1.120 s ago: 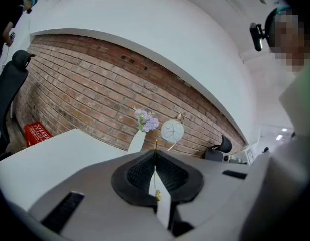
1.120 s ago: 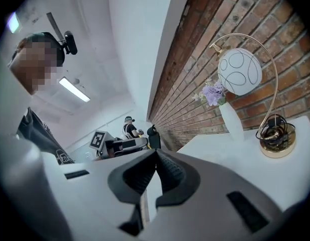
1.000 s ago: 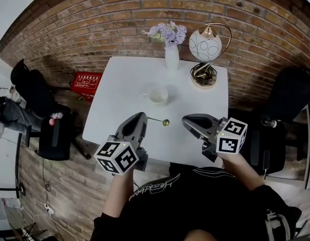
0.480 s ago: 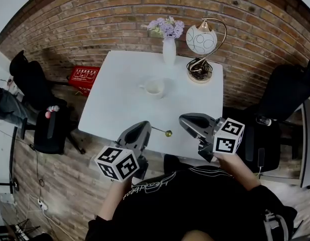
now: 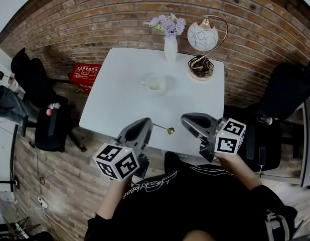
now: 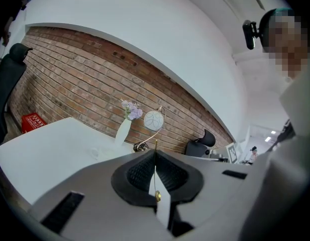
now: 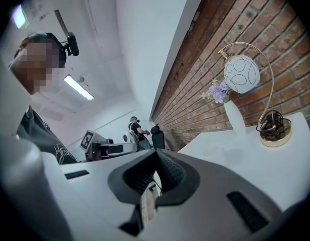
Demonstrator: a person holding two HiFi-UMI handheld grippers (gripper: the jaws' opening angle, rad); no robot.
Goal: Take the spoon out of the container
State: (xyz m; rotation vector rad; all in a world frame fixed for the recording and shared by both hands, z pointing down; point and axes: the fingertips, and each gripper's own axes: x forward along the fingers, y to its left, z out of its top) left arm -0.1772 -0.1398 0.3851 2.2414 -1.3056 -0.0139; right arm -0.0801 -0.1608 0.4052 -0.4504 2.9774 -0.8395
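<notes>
A thin gold spoon (image 5: 162, 128) with a small round end sticks out to the right from my left gripper (image 5: 147, 122), which is shut on its handle. In the left gripper view the spoon (image 6: 155, 172) shows as a fine gold line pinched between the jaws of the left gripper (image 6: 155, 152). The white cup (image 5: 156, 83) stands on the white table (image 5: 120, 109), well beyond the spoon and apart from it. My right gripper (image 5: 185, 119) hovers over the table's near edge, shut with nothing in it; the right gripper view shows this gripper (image 7: 156, 152) closed too.
A white vase of purple flowers (image 5: 170, 46) and a gold lamp with a round white shade (image 5: 202, 38) stand at the table's far side by the brick wall. A red crate (image 5: 86, 77) lies on the floor at the left. Black chairs (image 5: 32, 87) (image 5: 290, 97) flank the table.
My left gripper has drawn back toward the table's near edge with the spoon in it, farther from the cup. The right gripper has barely moved.
</notes>
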